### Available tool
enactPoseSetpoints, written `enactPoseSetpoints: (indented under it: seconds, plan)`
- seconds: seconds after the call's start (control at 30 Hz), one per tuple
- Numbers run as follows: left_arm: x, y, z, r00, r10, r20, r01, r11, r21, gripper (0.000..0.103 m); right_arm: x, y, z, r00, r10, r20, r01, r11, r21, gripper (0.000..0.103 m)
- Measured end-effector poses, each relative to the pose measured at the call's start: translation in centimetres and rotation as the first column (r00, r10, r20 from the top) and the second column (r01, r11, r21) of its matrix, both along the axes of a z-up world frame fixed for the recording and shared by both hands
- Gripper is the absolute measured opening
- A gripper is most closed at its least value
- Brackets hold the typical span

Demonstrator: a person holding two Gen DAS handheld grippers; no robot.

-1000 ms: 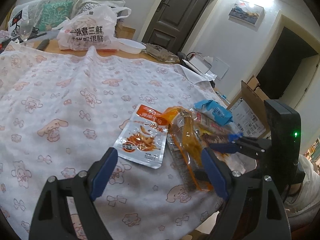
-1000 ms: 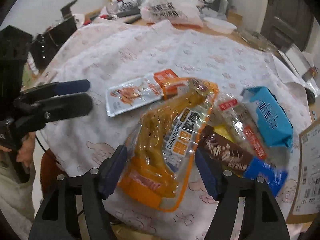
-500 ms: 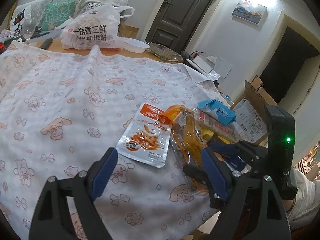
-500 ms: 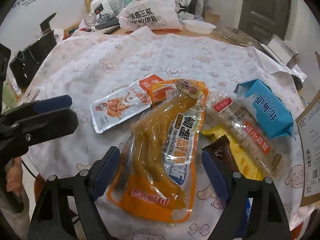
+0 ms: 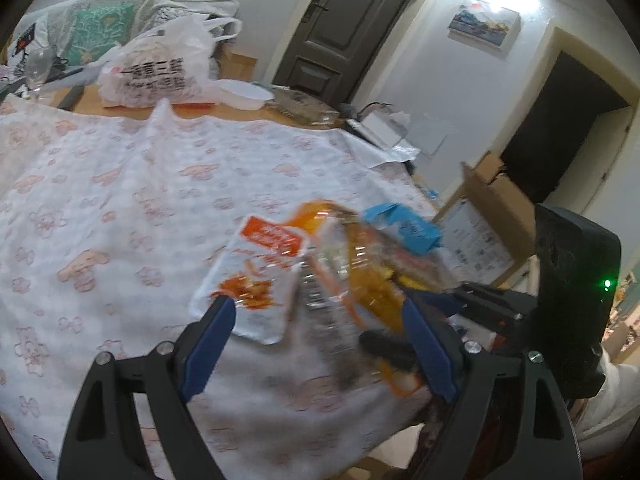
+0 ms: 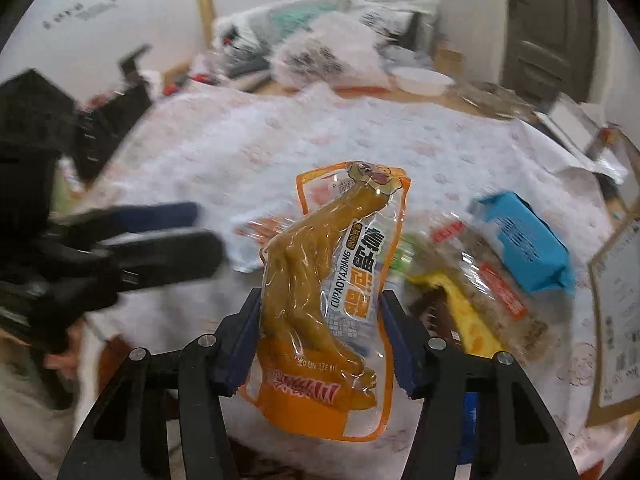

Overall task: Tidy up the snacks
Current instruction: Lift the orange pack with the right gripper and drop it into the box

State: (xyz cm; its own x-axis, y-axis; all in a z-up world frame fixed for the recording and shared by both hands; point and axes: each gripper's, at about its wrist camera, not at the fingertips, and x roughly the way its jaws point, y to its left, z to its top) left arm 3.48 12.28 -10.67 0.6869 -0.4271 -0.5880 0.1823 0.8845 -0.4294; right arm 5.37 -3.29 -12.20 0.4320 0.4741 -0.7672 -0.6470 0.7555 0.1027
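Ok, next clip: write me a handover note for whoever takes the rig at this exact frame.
Right claw: closing on the orange chicken-feet pack, pads at both its sides, pack raised off the pile.
Left claw: open, empty, hovering over the cloth-covered table.
On the cloth: red-and-silver pouch, blue packet, clear cracker pack, yellow-and-brown bar, heaped loosely.
Done: nothing visibly sorted.
Left: place this pack, then arrange the rest.

White printed plastic bag and white bowl at the table's far edge, near a dark door.
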Motion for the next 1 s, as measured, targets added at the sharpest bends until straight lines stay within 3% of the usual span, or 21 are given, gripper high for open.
enactPoseSetpoints:
  seconds: [0.2,0.23,0.3,0.4,0.67,0.8,1.0]
  plan:
    - [0.0,-2.2,3.4,0.997,-0.044,0.061,0.046,0.998,-0.036,0.080,-1.8,0.0,3.9,0.990,0.128,0.059,-0.135,0.981,0.137,0.052]
    - [0.0,-2.6,4.2,0.996,-0.046,0.076,0.049,0.998,-0.038,0.075,-2.2,-0.2,4.7,0.985,0.150,0.080,-0.161,0.975,0.153,0.053]
    - [0.0,-3.5,5.7,0.994,-0.058,0.097,0.061,0.998,-0.028,0.047,-2.7,-0.8,6.4,0.977,0.177,0.118,-0.196,0.964,0.181,0.053]
    - [-0.3,-6.0,8.9,0.984,-0.079,0.161,0.074,0.996,0.041,0.033,-3.0,-2.5,8.5,0.969,0.185,0.165,-0.217,0.954,0.208,0.053]
    - [0.8,-15.4,14.9,0.957,-0.157,0.244,0.107,0.972,0.208,0.033,-2.8,-10.6,12.7,0.946,0.138,0.293,-0.218,0.940,0.262,0.053]
    - [3.0,-21.7,16.8,0.940,-0.232,0.252,0.157,0.945,0.287,0.032,-1.4,-16.7,14.4,0.947,0.088,0.310,-0.182,0.940,0.289,0.053]
    - [7.3,-30.6,17.4,0.907,-0.373,0.195,0.286,0.885,0.366,0.031,1.6,-24.3,15.2,0.954,0.030,0.299,-0.111,0.960,0.258,0.054]
